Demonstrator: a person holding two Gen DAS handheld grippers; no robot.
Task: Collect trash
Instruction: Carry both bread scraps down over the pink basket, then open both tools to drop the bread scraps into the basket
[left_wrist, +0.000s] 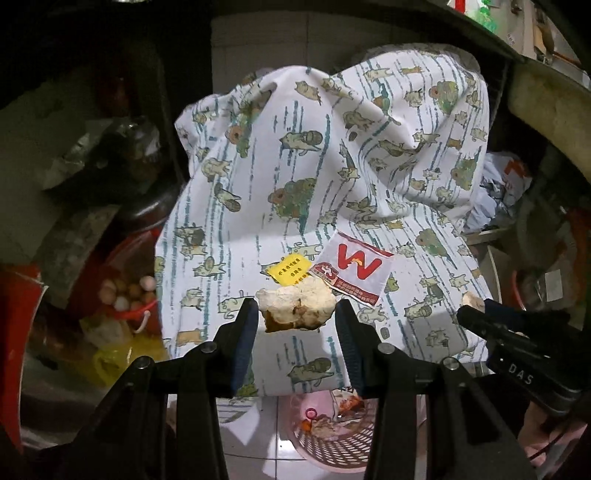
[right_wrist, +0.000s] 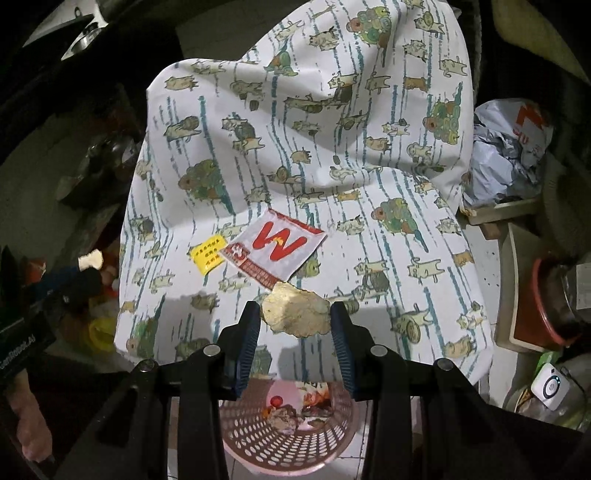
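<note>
Crumpled wad (left_wrist: 295, 308): clamped between the left gripper (left_wrist: 297, 325) fingers, partly closed, above the cloth-covered tabletop (left_wrist: 332, 166). Crushed scrap (right_wrist: 295, 314): likewise pinched in the right gripper (right_wrist: 295, 325). Pink basket (right_wrist: 288, 439): directly below both, on the floor; wrapper (right_wrist: 277, 247) and yellow slip (right_wrist: 208, 254) remain on the cloth.

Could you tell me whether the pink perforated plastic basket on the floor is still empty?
No, the pink perforated plastic basket already holds several scraps, among them a crumpled brownish lump and some red-orange bits.
</note>
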